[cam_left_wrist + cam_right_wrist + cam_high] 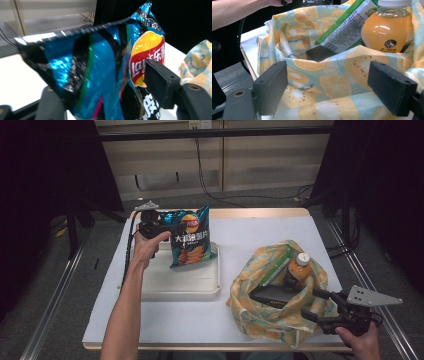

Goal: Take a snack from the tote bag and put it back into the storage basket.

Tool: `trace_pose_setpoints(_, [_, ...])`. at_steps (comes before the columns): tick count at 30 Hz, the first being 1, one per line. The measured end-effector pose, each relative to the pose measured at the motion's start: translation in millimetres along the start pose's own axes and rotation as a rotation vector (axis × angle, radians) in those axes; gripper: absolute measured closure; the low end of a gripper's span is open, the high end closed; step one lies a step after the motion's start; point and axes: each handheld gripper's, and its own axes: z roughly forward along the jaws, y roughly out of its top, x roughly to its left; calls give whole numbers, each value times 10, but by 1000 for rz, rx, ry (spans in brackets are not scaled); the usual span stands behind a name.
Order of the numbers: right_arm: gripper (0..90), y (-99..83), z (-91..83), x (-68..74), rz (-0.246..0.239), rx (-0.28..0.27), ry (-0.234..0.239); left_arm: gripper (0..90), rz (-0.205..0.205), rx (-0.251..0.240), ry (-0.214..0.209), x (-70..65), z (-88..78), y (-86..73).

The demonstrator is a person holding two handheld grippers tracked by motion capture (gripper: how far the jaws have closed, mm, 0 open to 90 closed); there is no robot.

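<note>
At the upper left of the high view, the left gripper stood beside one blue foil crisp bag, upright on one white plastic tray; its jaws were apart, the bag between them but unpressed; at lower right, one fruit-printed cloth bag held one orange juice bottle, one green packet and one dark box; the right gripper hovered at its rim, jaws apart.

- I see a white table with a pale wooden edge on a grey floor.
- Beige panelled walls stand behind it, cables trailing down.
- Dark curtains flank both sides.
- Metal rails run along the floor.
</note>
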Motion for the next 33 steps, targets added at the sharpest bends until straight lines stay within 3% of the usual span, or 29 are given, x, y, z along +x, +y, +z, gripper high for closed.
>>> trace_pose_setpoints(6, [164,-1,-3,3,0,1,2,208,-30,20,20,27,31,-30])
trace_pose_setpoints(10, [164,-2,-6,1,-1,1,2,135,-87,15,37,82,-11,-60])
trace_pose_setpoints(13, [163,-1,-3,6,-1,3,3,97,-105,18,43,84,-39,-70])
trace_pose_setpoints(16, [163,2,-1,7,-3,1,4,71,-94,32,51,60,-87,-74])
trace_pose_setpoints(19, [162,4,-3,6,-2,0,3,94,-80,-16,74,-5,-177,-112])
trace_pose_setpoints(21, [162,5,-5,5,0,0,3,84,-87,-17,69,-42,-245,-123])
trace_pose_setpoints(23, [162,9,-14,4,-1,-6,3,112,-41,-36,85,-103,-321,-143])
trace_pose_setpoints(24, [162,10,-18,1,0,-7,4,140,-44,-40,89,-125,-357,-150])
trace_pose_setpoints(26, [162,11,-22,-6,3,-9,-1,148,-49,-50,74,-158,-417,-175])
trace_pose_setpoints(28, [161,12,-33,-4,3,-12,-3,238,-27,-64,65,-218,-480,-223])
trace_pose_setpoints(30, [162,11,-32,-6,4,-11,-3,239,-12,-64,82,-258,-520,-259])
trace_pose_setpoints(33, [162,9,-21,-6,3,-8,1,324,-8,-55,52,-295,-562,-351])
